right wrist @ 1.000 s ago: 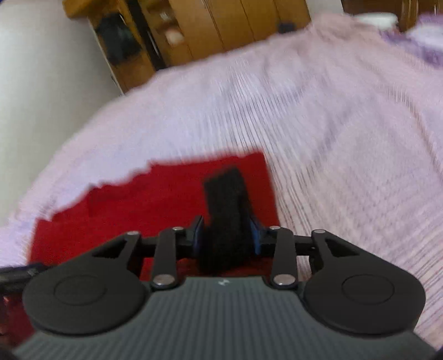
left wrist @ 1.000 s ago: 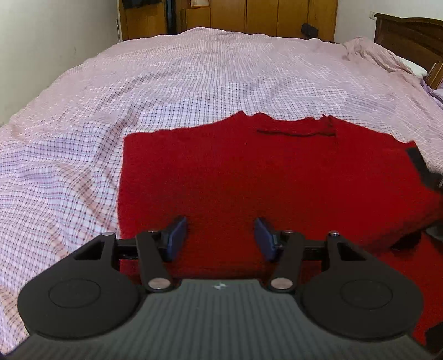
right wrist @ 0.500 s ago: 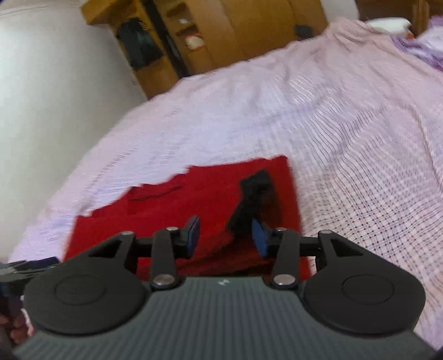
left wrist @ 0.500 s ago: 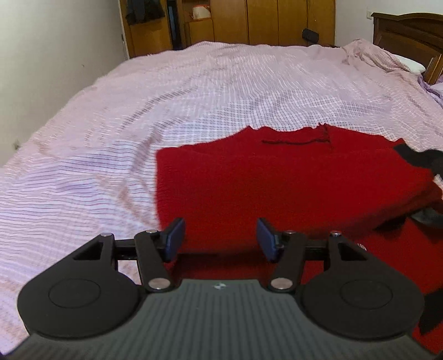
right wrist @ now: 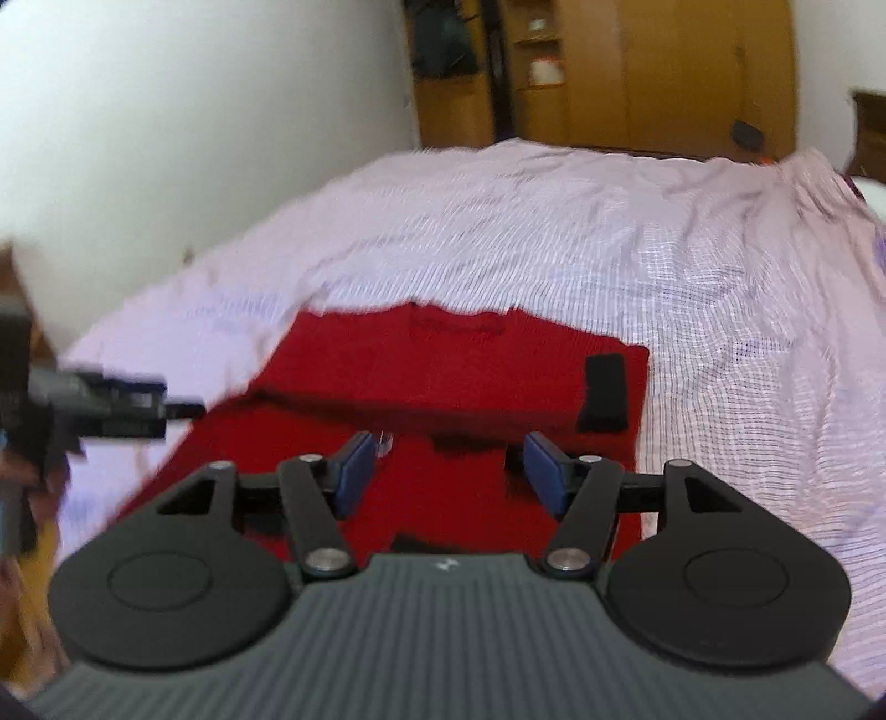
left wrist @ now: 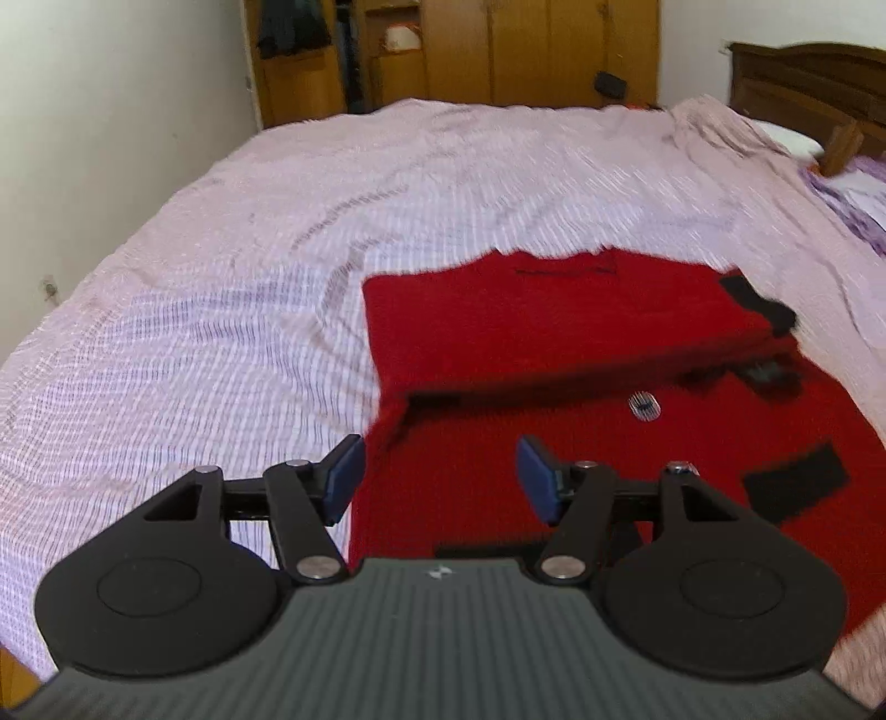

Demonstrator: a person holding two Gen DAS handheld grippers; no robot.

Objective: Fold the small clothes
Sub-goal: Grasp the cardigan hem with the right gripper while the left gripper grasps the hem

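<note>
A red knit garment [left wrist: 554,327] with black cuffs lies on the bed, its far part folded over the near part; it also shows in the right wrist view [right wrist: 443,376]. A black cuff [right wrist: 603,390] rests on the folded layer's right edge. My left gripper [left wrist: 437,476] is open and empty above the garment's near left edge. My right gripper [right wrist: 448,471] is open and empty above the garment's near part. The left gripper [right wrist: 111,407] shows at the left of the right wrist view.
The bed is covered by a pink checked sheet [left wrist: 221,310]. A white wall [left wrist: 111,111] runs along the left. Wooden wardrobes [left wrist: 498,50] stand beyond the bed's far end. A wooden headboard [left wrist: 808,77] and pillows are at the far right.
My right gripper opened and let go of the black cuff, which now lies on the folded layer. Both grippers have drawn back and up from the garment.
</note>
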